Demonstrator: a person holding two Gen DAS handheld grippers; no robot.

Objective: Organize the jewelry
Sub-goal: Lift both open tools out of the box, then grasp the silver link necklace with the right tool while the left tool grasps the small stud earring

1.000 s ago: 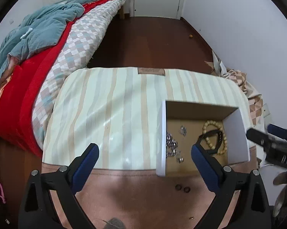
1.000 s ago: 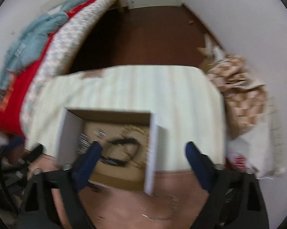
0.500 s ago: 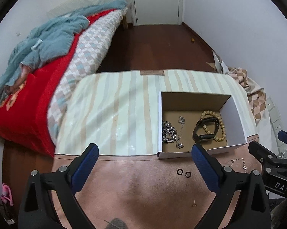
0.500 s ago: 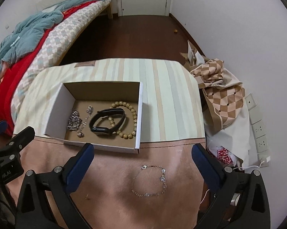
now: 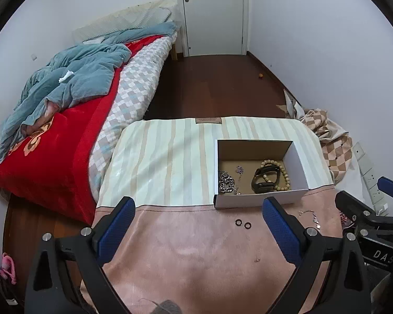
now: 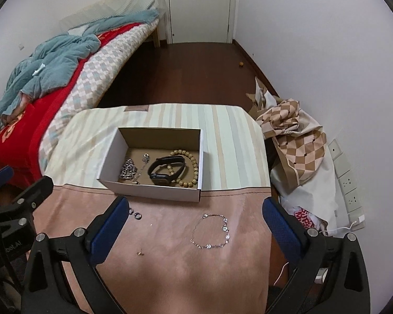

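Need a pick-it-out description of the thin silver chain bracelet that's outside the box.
Start at the white cardboard box on the table. On the pink cloth in front of its right corner lies the silver chain bracelet, in an open loop. Unlike the two small dark rings to its left, it is thin, pale, with small round charms.

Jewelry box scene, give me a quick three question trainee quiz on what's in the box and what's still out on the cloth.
1. True or false: the black wristband lies inside the cardboard box.
2. Which piece lies on the pink cloth between the right gripper fingers: A wooden bead bracelet, B thin silver bracelet, C chunky silver chain?
3. How many small dark rings lie in front of the box?

Key: 1 true; 2 B; 3 two.
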